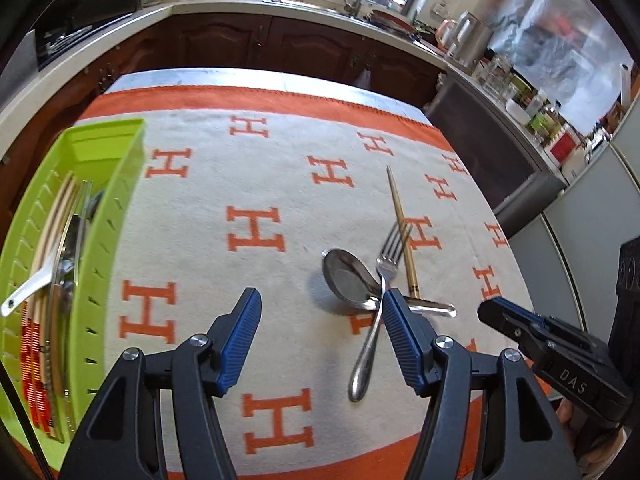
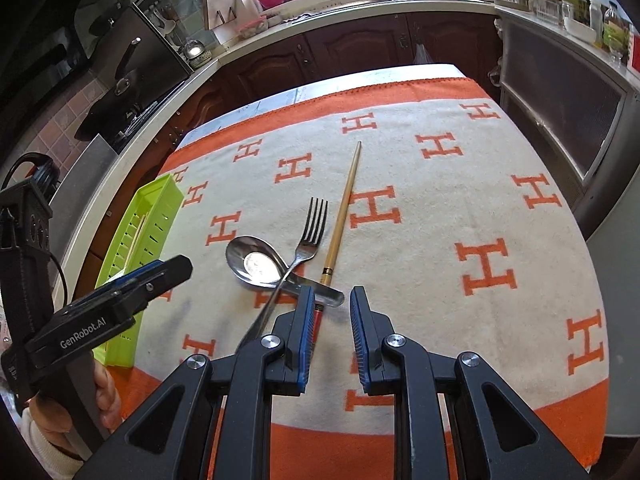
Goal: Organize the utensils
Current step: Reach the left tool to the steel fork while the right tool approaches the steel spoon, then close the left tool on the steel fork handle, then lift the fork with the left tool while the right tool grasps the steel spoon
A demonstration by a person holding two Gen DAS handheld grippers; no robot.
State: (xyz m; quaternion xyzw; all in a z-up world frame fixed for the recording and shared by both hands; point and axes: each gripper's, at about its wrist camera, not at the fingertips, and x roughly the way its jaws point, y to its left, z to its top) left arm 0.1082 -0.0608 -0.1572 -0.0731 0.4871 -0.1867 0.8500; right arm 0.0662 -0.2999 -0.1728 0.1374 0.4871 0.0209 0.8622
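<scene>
On the H-patterned cloth (image 1: 256, 184) lie a steel fork (image 1: 385, 264), a steel spoon (image 1: 344, 276) and one gold chopstick (image 1: 402, 232). The fork's handle crosses over the spoon's handle. My left gripper (image 1: 320, 306) hangs open above the cloth, and the fork's handle shows on the cloth below, close to its right finger. In the right wrist view, my right gripper (image 2: 331, 300) stands narrowly open and empty just short of the spoon (image 2: 256, 264), fork (image 2: 312, 236) and chopstick (image 2: 344, 208). The left gripper (image 2: 172, 270) hovers to the left.
A lime green slotted tray (image 1: 120, 184) at the table's left edge holds chopsticks, a white spoon (image 1: 24, 292) and metal utensils. The right gripper (image 1: 496, 312) shows at the right. A hand (image 2: 106, 396) grips the left tool. Dark cabinets (image 1: 224, 40) and the counter ring the table.
</scene>
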